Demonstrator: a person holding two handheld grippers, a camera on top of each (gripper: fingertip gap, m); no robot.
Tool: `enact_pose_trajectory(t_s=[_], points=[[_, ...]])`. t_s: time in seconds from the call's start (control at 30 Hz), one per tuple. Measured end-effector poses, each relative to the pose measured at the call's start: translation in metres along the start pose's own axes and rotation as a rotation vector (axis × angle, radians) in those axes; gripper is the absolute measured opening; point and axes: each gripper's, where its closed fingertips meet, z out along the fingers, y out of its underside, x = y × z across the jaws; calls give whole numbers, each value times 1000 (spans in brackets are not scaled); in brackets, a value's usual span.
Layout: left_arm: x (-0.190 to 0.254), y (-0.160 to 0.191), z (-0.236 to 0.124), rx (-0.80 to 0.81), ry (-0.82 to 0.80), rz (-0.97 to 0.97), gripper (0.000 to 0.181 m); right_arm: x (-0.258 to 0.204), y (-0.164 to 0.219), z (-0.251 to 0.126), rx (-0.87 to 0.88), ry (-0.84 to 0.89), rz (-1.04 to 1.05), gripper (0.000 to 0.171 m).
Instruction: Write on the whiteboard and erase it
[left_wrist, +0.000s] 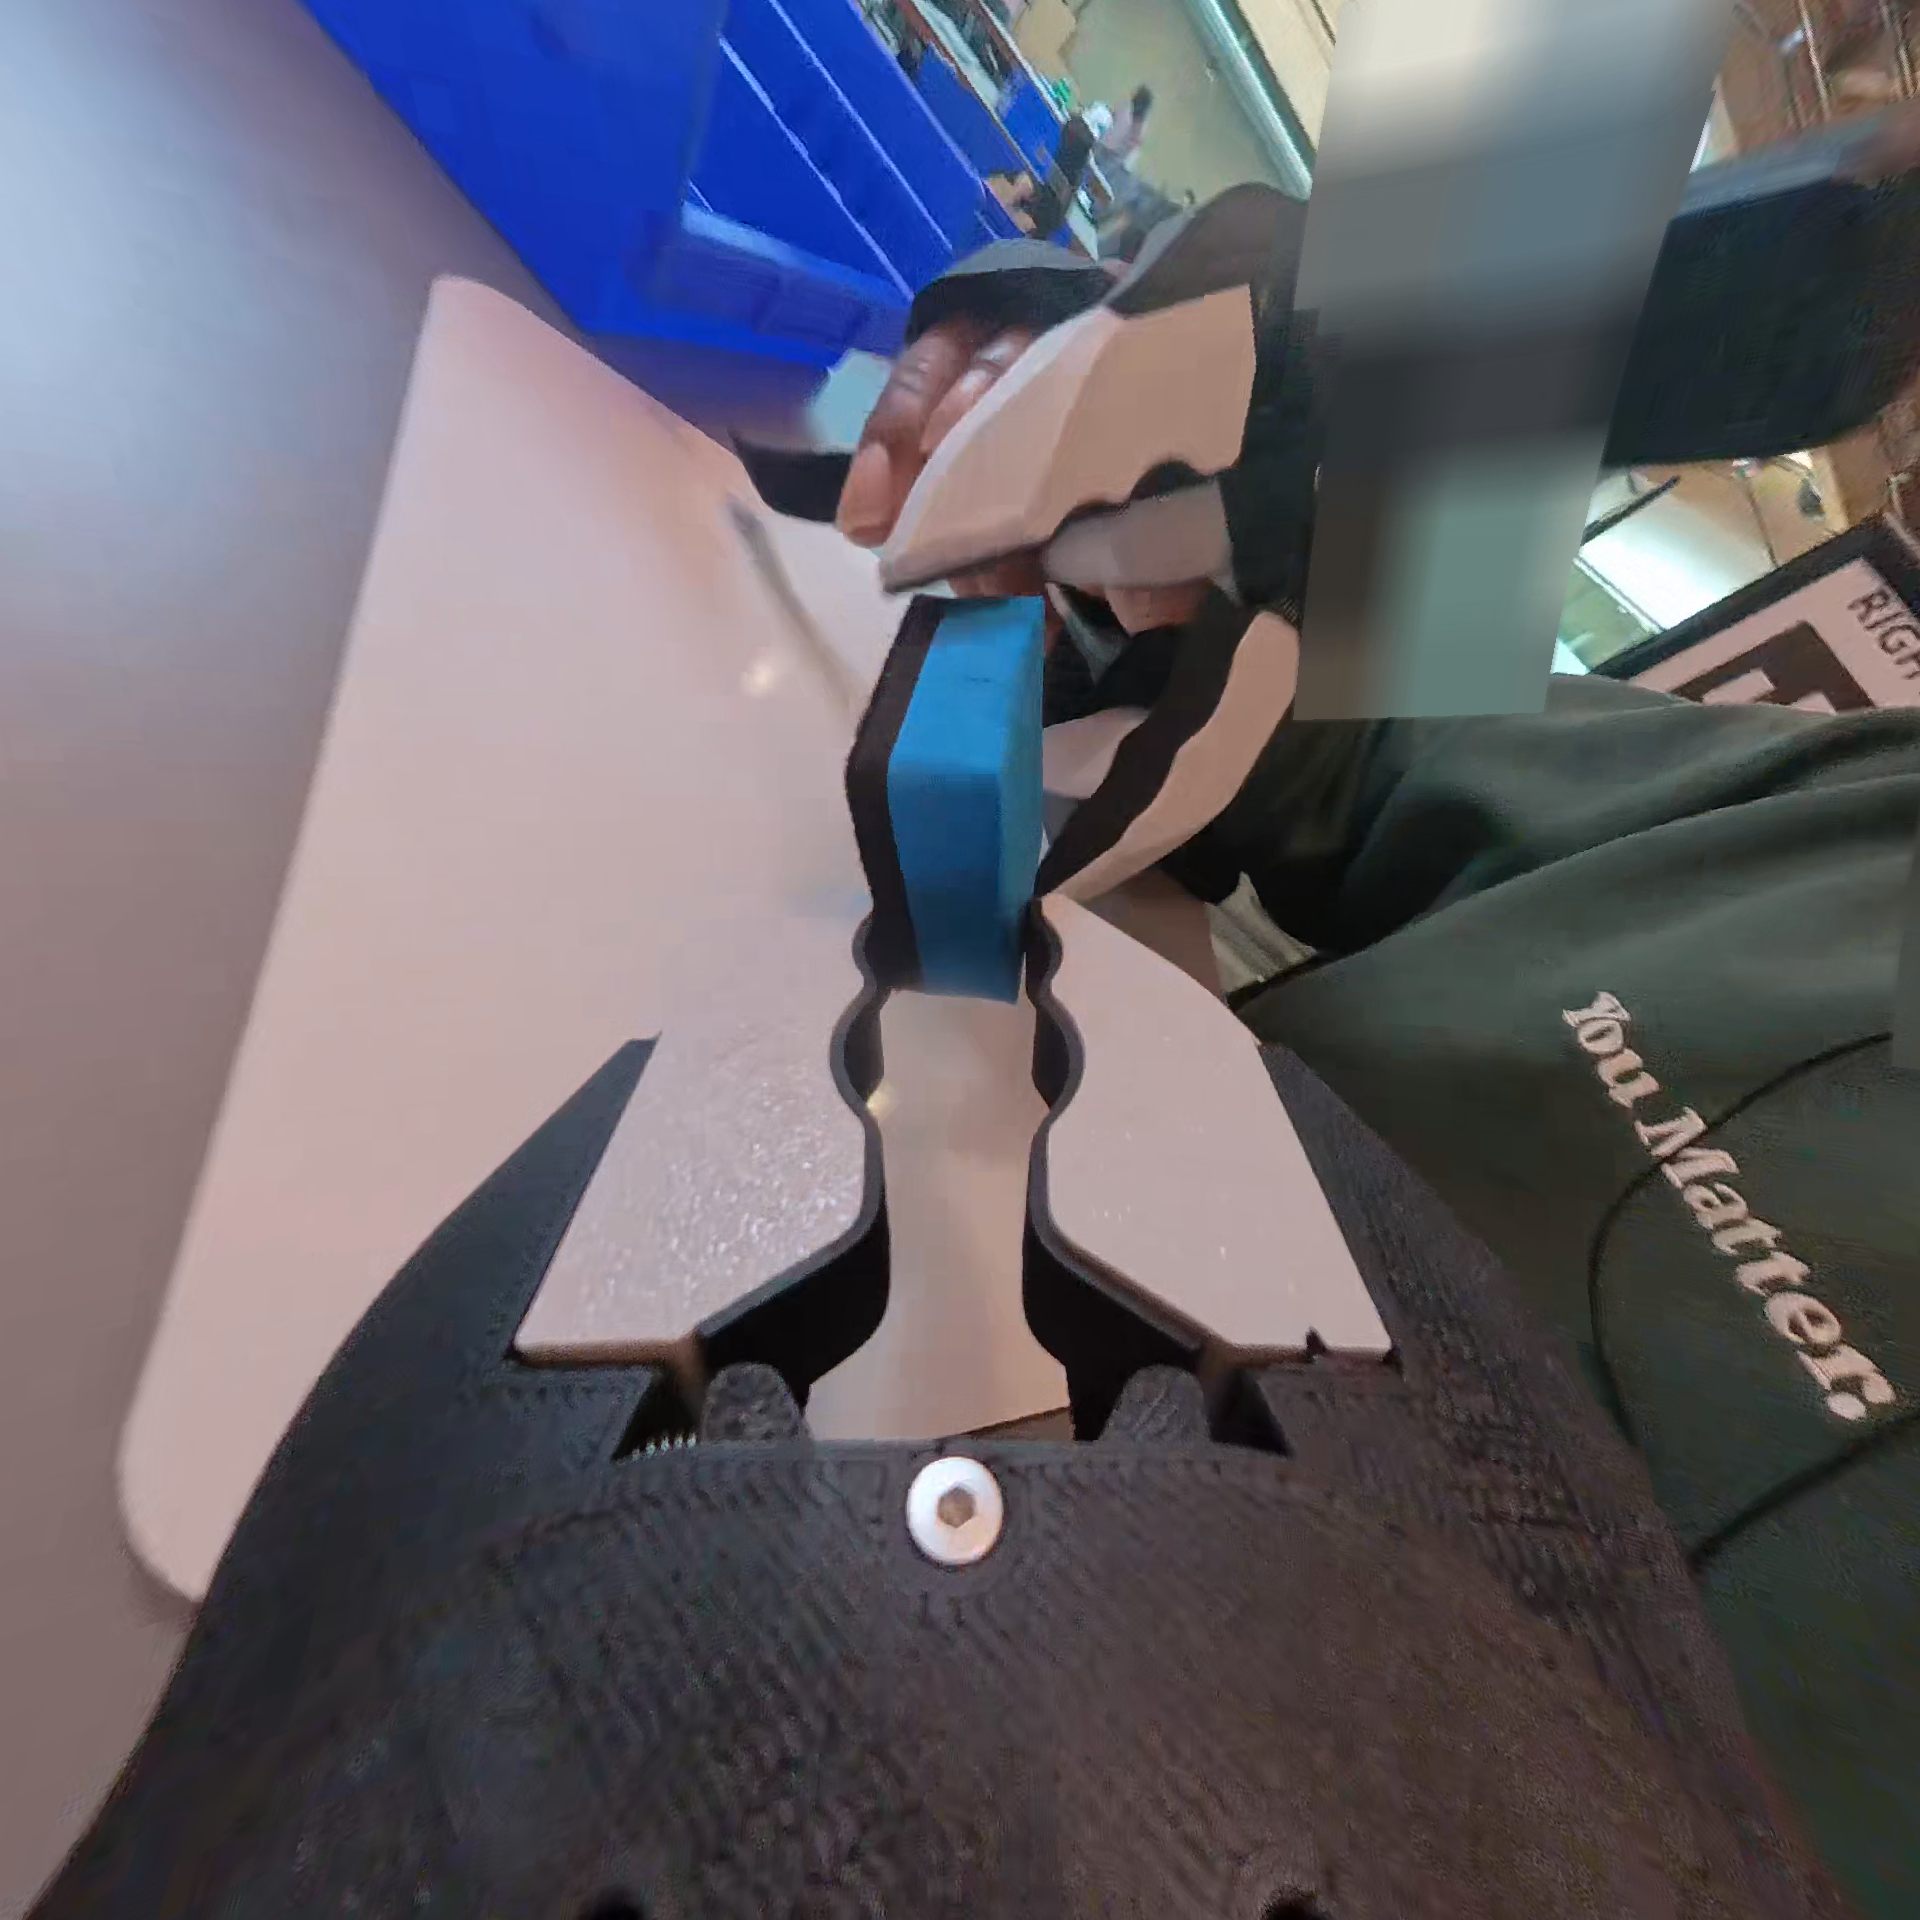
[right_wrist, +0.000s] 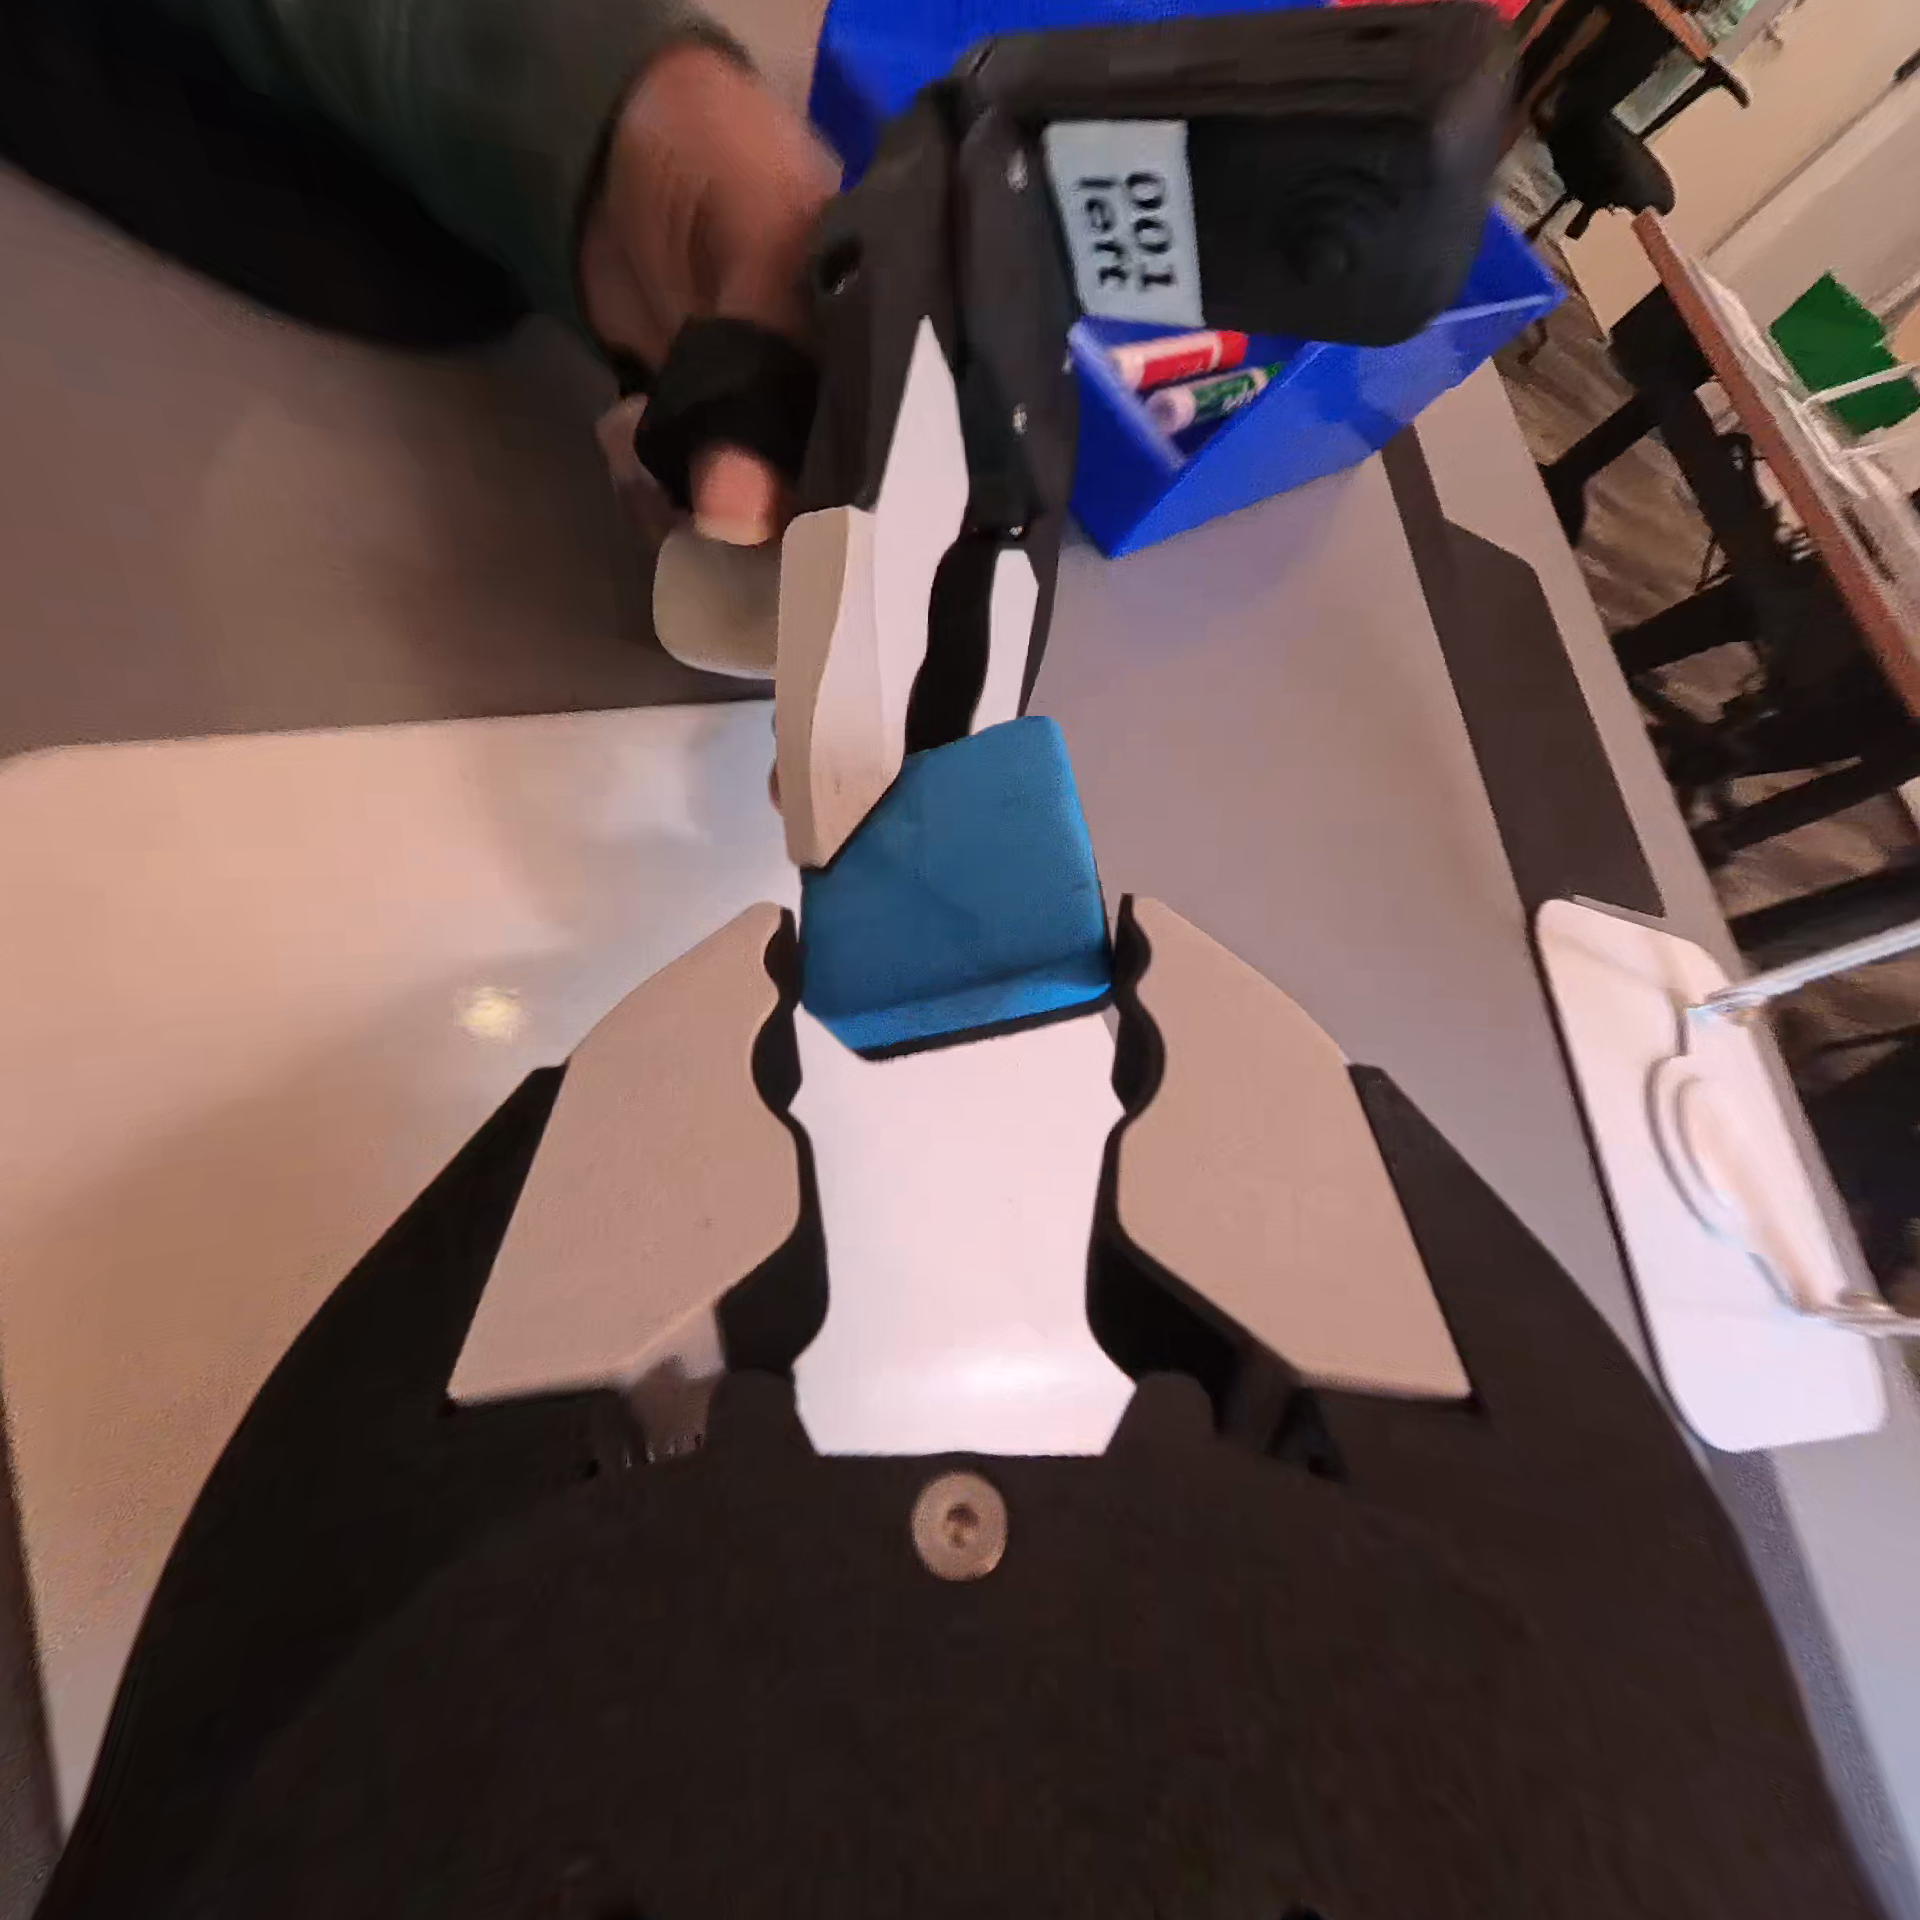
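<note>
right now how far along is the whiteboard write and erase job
Writing looks done: a thin dark stroke and a faint blue smudge sit on the whiteboard, and markers lie in the blue bin. In hand: the blue eraser is gripped by both the left gripper and the right gripper, lifted above the board, apparently a handover. Left: wipe off the remaining marks.

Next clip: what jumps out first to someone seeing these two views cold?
The blue eraser with its black felt side, held up over the whiteboard at the centre of both views. Both tools meet on it: the left tool grips its lower end, and the right tool closes on it from the opposite side. Behind, a blue bin holding markers stands on the grey table.
</note>
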Motion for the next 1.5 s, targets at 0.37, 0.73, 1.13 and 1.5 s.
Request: enact_pose_trajectory(t_s=[0.37,0.73,1.13,1.5], points=[[-14,-25,-23,150,-164,173,33,72,46,-19,-29,192,427,57],[-31,-42,-48,219,-435,439,26,147,162,-54,-250,593,841,57],[-33,-40,-49,187,-476,497,25,158,220,-94,-385,697,901,57],[-30,-46,-56,220,-490,491,23,146,202,-94,-326,601,877,82]])
